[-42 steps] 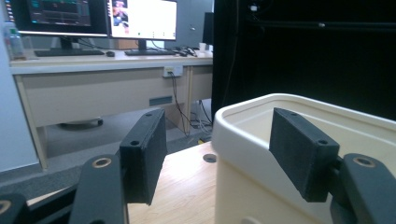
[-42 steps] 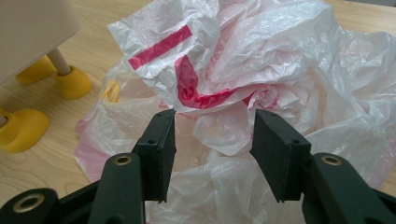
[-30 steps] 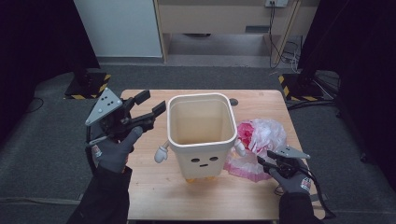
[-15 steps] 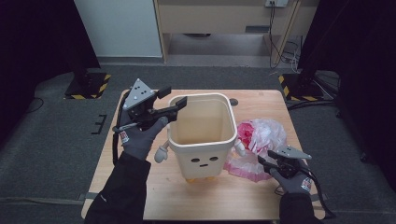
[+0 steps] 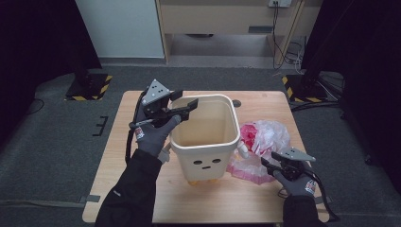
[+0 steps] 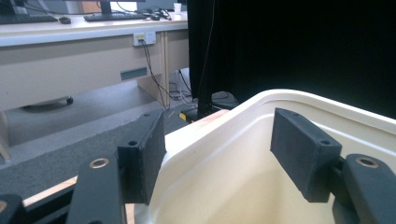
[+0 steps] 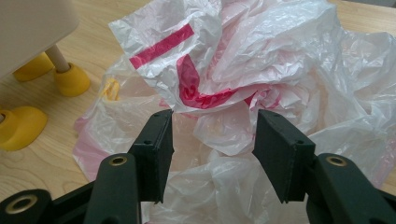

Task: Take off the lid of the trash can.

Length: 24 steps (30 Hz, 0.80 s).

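Lower right of the high view, my right gripper (image 5: 265, 164) sits at the near edge of the crumpled pink-and-white plastic bag (image 5: 261, 142). Its fingers (image 7: 156, 149) stand apart with the bag bunched between them, not pinched. The cream bin (image 5: 204, 137) with the little face stands mid-frame on the wooden surface (image 5: 142, 189), the bag right beside it. Further back, upper left of centre, my left gripper (image 5: 188, 105) has its fingers (image 6: 301, 158) spread across the bin's rim, one inside and one outside, not clamped.
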### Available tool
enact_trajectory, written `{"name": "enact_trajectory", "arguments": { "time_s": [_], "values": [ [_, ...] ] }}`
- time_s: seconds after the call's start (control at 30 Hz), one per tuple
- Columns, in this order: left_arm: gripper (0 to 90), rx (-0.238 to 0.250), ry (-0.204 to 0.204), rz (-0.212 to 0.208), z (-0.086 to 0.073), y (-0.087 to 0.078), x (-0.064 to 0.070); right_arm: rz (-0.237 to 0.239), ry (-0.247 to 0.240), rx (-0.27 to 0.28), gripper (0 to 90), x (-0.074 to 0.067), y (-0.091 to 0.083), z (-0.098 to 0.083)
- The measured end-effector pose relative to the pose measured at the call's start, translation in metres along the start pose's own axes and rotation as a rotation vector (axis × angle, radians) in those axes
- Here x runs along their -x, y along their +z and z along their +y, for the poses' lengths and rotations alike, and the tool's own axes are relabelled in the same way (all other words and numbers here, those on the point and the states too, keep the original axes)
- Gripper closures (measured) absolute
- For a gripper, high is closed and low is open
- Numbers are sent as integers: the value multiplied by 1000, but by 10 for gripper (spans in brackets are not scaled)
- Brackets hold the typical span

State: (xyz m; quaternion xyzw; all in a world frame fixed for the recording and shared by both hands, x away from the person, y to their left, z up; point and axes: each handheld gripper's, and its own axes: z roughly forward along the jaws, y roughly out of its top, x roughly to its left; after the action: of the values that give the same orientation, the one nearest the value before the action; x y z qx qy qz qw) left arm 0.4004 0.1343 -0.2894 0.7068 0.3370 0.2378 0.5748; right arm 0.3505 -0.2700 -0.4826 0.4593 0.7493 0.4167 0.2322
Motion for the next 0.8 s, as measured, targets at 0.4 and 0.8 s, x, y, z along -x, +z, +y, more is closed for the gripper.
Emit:
{"name": "enact_trajectory", "arguments": {
  "time_s": [0.4,0.8],
  "values": [
    [352,-58,-15,40,-7,9,-13,1,6,3,465,0,0,0],
    [471,-152,-56,49,-9,15,-15,-9,18,-14,459,2,1,-3]
  ]
}}
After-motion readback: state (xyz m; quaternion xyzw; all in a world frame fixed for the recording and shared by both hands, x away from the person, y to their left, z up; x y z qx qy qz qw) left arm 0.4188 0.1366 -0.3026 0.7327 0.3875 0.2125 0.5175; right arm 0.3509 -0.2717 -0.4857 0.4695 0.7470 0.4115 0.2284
